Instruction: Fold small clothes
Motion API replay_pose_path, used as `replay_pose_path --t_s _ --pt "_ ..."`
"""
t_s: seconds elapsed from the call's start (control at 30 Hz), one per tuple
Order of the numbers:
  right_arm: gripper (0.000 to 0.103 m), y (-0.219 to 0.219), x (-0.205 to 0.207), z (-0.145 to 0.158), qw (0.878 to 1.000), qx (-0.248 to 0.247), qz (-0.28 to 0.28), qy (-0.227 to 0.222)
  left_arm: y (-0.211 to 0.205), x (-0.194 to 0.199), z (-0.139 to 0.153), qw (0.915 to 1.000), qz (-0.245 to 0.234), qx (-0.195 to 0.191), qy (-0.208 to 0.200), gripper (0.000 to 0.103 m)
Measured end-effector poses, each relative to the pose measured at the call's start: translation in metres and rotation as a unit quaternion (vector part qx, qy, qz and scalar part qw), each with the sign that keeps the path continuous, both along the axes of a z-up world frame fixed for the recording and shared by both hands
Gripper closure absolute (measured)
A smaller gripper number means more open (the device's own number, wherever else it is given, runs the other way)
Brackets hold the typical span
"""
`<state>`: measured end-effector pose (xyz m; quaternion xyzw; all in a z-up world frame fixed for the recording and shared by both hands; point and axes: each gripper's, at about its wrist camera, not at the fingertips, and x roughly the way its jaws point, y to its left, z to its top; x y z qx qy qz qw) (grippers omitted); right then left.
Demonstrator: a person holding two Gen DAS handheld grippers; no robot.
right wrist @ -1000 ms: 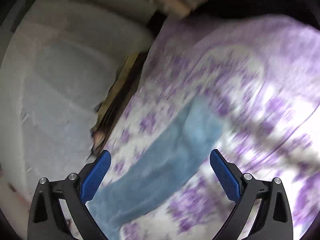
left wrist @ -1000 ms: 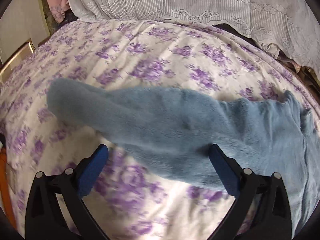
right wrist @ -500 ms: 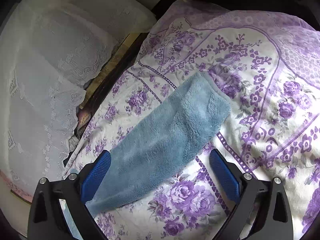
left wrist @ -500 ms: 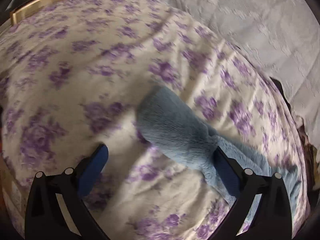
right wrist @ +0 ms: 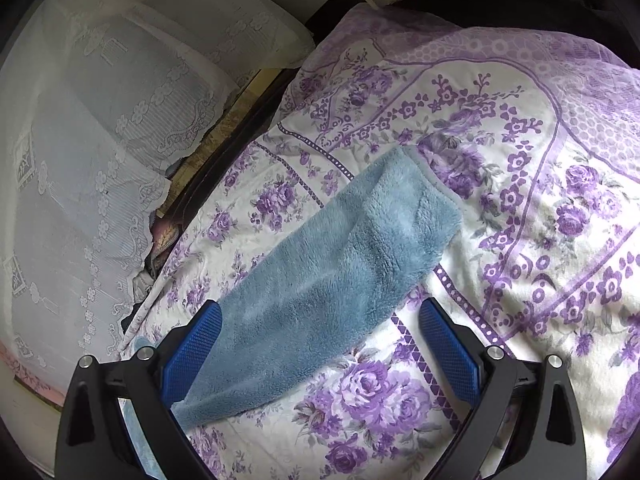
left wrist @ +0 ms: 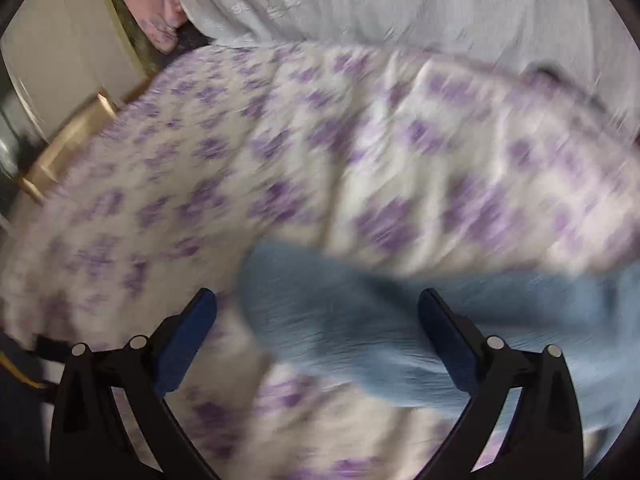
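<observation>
Both grippers, left gripper point(left wrist: 316, 320) and right gripper point(right wrist: 320, 330), gape wide, gripping nothing. Fluffy blue garment point(right wrist: 332, 276) lies flat on the floral bedspread point(right wrist: 540, 216), frame centre. Judging risk: the blurred left view suggests a hasty pinch could catch bedspread too.

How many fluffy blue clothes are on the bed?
1. The fluffy blue garment lies stretched out on the purple-flowered bedspread, between the open fingers of the right gripper; the blurred left view shows it too. Others may lie out of view.
</observation>
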<state>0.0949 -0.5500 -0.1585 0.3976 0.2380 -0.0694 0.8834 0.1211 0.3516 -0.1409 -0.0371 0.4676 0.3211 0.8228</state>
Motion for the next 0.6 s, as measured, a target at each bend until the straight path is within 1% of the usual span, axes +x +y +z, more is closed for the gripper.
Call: replay_pose_path --t_s 0.03,0.1,0.13,0.17,0.23,0.3,0.33,0.37,0.4,0.47,0.53,0.6 --pt "0.004 0.000 0.000 0.000 1.000 -0.001 0.000 0.000 0.001 -0.010 -0.006 1.0000 -0.004 -0.002 0.005 0.004" --pt "0.004 0.001 0.001 0.001 1.000 -0.003 0.000 0.002 0.007 -0.051 -0.014 0.9976 -0.014 -0.063 -0.025 0.004" --pt "0.004 0.000 0.001 -0.001 1.000 -0.001 0.000 0.003 0.009 -0.064 -0.016 0.9961 -0.012 -0.083 -0.030 0.004" --pt "0.004 -0.001 0.001 -0.001 1.000 -0.002 0.000 0.004 0.010 -0.082 -0.020 0.9944 -0.014 -0.101 -0.026 0.004" --pt "0.003 -0.001 0.001 -0.001 1.000 -0.002 0.000 0.005 0.016 -0.100 -0.023 0.9950 -0.014 -0.097 -0.019 0.004" --pt "0.004 0.000 0.002 0.000 1.000 -0.004 0.000 0.006 0.025 -0.112 -0.012 0.9958 0.001 -0.083 -0.039 0.004" --pt "0.003 0.000 0.002 0.000 1.000 -0.005 0.000 0.006 0.034 -0.113 -0.006 0.9948 0.009 -0.084 -0.056 0.004" --pt "0.003 0.000 0.001 0.000 1.000 -0.004 0.000 0.006 0.040 -0.113 0.002 0.9920 0.009 -0.097 -0.080 0.004" --pt "0.004 0.001 0.001 0.001 1.000 -0.004 0.000 0.005 0.044 -0.109 0.007 0.9891 0.004 -0.111 -0.096 0.004" --pt "0.004 0.001 0.002 0.001 1.000 -0.003 0.001 0.004 0.053 -0.093 0.008 0.9855 -0.006 -0.134 -0.104 0.004" --pt "0.004 0.001 0.002 0.000 1.000 -0.004 0.001 0.006 0.063 -0.077 0.002 0.9844 0.002 -0.138 -0.109 0.004" --pt "0.003 0.001 0.002 0.000 1.000 -0.003 0.001 0.005 0.071 -0.060 -0.005 0.9780 0.003 -0.163 -0.130 0.005"
